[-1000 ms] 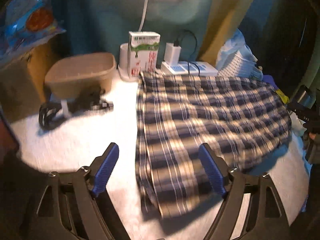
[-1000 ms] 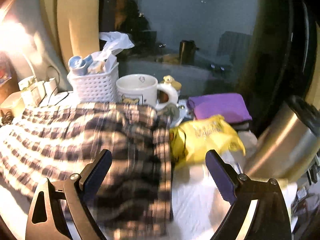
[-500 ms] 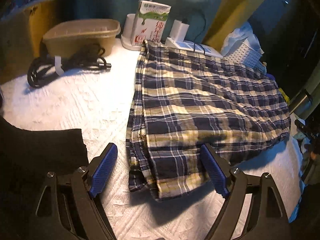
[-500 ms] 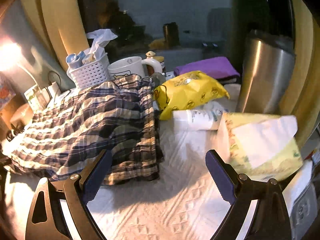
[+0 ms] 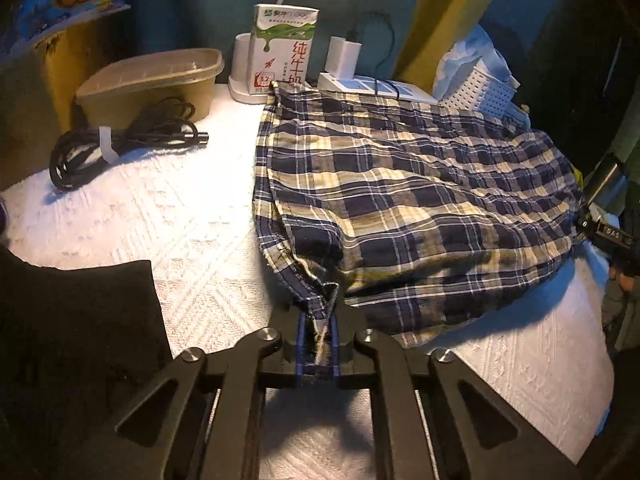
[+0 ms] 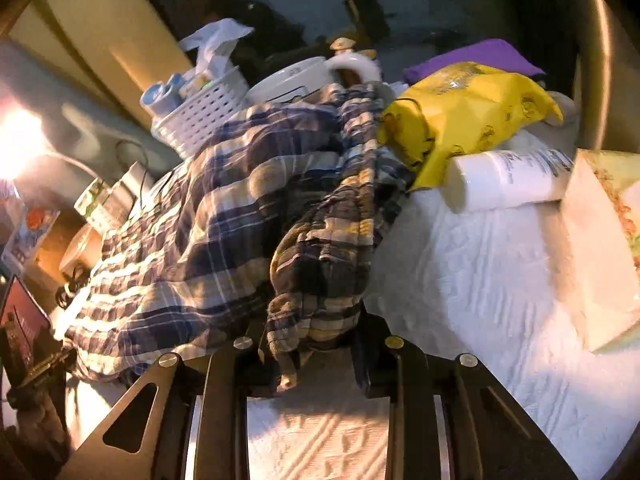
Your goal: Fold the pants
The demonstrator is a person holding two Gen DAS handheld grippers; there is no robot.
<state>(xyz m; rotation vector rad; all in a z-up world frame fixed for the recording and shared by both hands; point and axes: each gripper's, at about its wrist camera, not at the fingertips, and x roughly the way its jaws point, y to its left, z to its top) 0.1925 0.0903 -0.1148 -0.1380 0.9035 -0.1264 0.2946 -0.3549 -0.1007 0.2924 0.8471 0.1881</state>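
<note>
Blue and cream plaid pants (image 5: 400, 184) lie spread on a white textured cloth (image 5: 180, 240). In the left wrist view my left gripper (image 5: 319, 320) is shut on the near hem corner, and the fabric runs up between its blue pads. In the right wrist view the same pants (image 6: 224, 208) bunch at the waistband end. My right gripper (image 6: 312, 332) is closing its jaws, with that thick bunch of waistband squeezed between them. The right gripper's dark body (image 5: 608, 232) shows at the pants' far right edge in the left wrist view.
Along the back stand a milk carton (image 5: 284, 48), a brown tub (image 5: 152, 80), a coiled black cable (image 5: 120, 140), a power strip (image 5: 372, 84) and a white basket (image 5: 476, 88). A yellow bag (image 6: 468, 112), a white bottle (image 6: 508, 180) and a tissue box (image 6: 600, 248) crowd the right.
Both grippers sank to the pants and went from wide open to closed on the fabric: the left on the hem corner, the right on the waistband. The right view rolled.
</note>
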